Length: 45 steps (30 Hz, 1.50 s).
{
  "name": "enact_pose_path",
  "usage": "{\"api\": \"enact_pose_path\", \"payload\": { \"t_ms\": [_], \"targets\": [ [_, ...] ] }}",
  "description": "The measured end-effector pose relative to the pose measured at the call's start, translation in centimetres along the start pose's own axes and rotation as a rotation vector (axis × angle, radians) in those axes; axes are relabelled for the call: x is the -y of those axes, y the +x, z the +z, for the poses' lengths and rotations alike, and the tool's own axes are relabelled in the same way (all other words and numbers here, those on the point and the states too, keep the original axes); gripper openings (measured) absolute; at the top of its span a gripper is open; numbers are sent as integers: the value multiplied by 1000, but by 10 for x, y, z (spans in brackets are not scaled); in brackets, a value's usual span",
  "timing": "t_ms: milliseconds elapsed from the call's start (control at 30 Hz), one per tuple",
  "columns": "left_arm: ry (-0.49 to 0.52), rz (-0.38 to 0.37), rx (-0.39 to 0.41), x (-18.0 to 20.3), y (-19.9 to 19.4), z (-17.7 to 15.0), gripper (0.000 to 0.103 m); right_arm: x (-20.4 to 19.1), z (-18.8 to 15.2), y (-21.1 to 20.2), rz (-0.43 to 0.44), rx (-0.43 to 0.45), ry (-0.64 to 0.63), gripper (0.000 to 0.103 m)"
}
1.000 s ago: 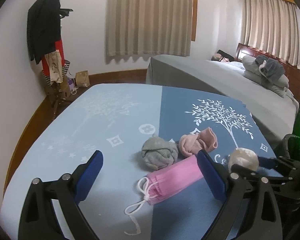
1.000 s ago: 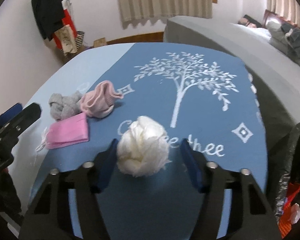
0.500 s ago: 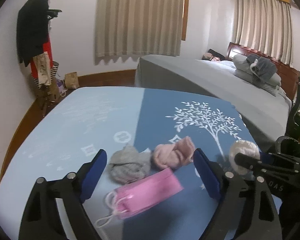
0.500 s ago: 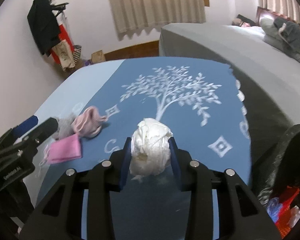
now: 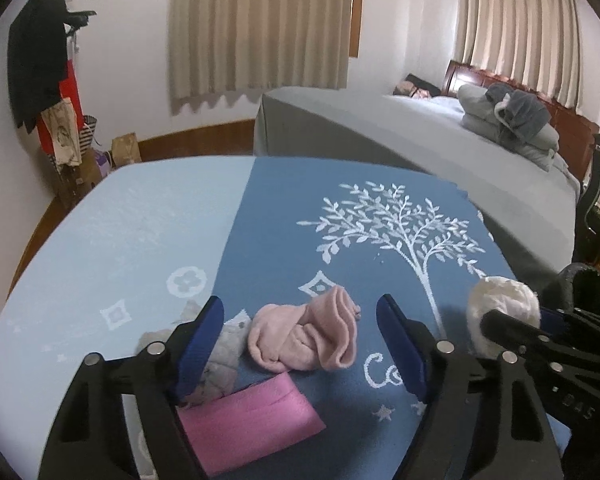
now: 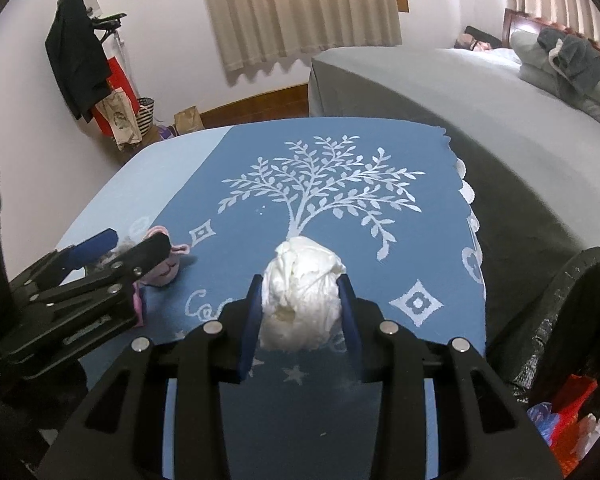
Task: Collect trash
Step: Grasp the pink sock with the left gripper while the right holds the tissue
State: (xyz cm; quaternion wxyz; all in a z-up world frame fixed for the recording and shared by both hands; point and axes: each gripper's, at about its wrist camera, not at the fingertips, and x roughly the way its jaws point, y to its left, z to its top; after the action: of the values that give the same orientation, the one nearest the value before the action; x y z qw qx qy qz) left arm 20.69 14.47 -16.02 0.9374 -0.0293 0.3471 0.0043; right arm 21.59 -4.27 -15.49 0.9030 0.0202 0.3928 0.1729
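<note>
My right gripper is shut on a white crumpled paper wad, held just above the blue tree-print tablecloth. My left gripper is closing, its jaws still wide on either side of a rolled pink sock, and the pads do not touch it. A grey sock lies under its left finger. A pink face mask lies flat beneath the gripper, nearer the camera. In the right wrist view the left gripper stands at the left, over the socks.
A black trash bag gapes at the right table edge, with colourful rubbish inside. Beyond the table are a grey bed and a coat rack in the left corner. The cloth's pale blue half lies to the left.
The right jaws closed on the white wad and raised it a little. The left gripper moved forward past the mask to the pink sock, and its jaws narrowed.
</note>
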Motion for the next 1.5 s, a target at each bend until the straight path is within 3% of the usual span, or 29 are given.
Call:
{"api": "enact_pose_path", "payload": {
  "t_ms": [67,133,200,233,467,500,533,800,900,1000,1200,1367,1500],
  "targets": [
    [-1,-1,-27,1,6,0,71,0,0,0,1,0,2,35],
    [2,-8,-50,1,11,0,58,1,0,0,0,-1,3,35],
    [11,-9,-57,4,13,0,53,2,0,0,1,-1,9,35],
    [13,-11,-55,4,12,0,46,3,0,0,0,-1,10,35],
    [2,-13,10,2,-1,1,24,2,3,-9,1,21,7,35],
    [1,-22,18,3,-4,2,14,2,3,-11,1,25,6,35],
    [1,-37,27,3,-7,1,11,3,3,-14,0,30,6,35],
    [13,-61,43,10,-22,-3,11,8,3,-26,-1,46,15,36],
    [25,-66,24,11,-22,-9,17,10,0,-24,0,36,16,36],
    [28,-47,16,11,-22,-14,45,10,-1,-24,2,27,19,36],
    [15,-40,-26,9,-11,-16,57,13,-3,-20,3,15,29,36],
    [35,-69,-69,15,0,-15,57,14,-4,-19,3,12,33,36],
    [45,-78,-73,18,1,-14,37,15,-3,-21,3,15,33,36]
  ]
}}
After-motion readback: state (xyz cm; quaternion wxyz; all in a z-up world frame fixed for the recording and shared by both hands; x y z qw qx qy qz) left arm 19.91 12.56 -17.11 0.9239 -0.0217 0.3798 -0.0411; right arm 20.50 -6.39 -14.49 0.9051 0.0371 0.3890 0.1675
